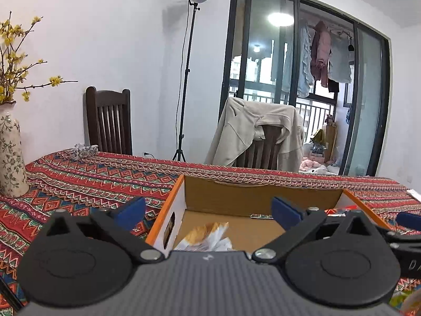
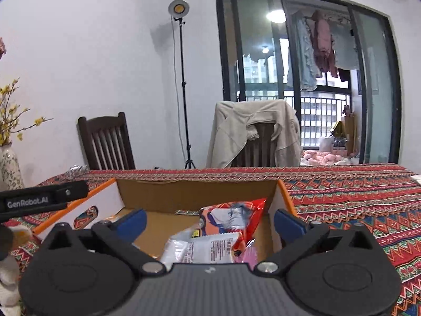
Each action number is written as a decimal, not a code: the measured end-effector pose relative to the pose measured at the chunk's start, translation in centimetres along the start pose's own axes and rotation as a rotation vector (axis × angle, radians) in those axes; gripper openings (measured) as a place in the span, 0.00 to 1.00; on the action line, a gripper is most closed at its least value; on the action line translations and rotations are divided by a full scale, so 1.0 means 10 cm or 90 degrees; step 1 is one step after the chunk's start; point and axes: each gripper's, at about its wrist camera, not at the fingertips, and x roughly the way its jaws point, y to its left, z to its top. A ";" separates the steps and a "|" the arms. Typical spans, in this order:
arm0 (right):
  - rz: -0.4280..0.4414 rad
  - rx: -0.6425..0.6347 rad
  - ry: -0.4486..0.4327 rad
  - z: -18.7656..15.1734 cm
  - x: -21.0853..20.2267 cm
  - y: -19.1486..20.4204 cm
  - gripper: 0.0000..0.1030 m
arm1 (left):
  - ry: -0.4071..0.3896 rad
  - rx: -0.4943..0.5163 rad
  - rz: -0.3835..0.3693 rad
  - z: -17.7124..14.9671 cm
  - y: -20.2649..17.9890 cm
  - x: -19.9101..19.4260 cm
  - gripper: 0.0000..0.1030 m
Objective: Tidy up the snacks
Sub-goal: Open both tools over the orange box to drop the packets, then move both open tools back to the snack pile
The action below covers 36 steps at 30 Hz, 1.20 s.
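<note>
An open cardboard box (image 1: 263,197) with an orange rim stands on the patterned tablecloth; it also fills the middle of the right wrist view as the box (image 2: 197,192). My left gripper (image 1: 209,210) hangs open over its left half, above a clear bag with a yellow bun (image 1: 208,234) that lies on the box floor. My right gripper (image 2: 210,220) is open over the right half, above a red snack bag (image 2: 234,210) and a white packet (image 2: 208,247). Nothing sits between either pair of blue pads. The left gripper's arm (image 2: 44,200) shows at the left of the right wrist view.
A flowered vase (image 1: 10,155) with yellow blossoms stands at the table's left. A small wrapped item (image 1: 85,150) lies at the far edge. Two dark chairs (image 1: 109,121) stand behind the table, one draped with a beige jacket (image 1: 257,131). A lamp stand (image 1: 184,79) rises by the wall.
</note>
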 end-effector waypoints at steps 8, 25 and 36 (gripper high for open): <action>-0.025 -0.008 0.004 -0.05 0.04 0.02 1.00 | 0.015 0.000 0.010 -0.03 0.01 0.02 1.00; -0.026 -0.009 -0.018 0.02 -0.06 0.02 1.00 | 0.003 -0.033 0.012 0.13 0.06 -0.18 1.00; -0.020 -0.025 -0.027 0.09 -0.38 0.09 1.00 | -0.009 -0.018 0.020 0.10 0.11 -0.60 1.00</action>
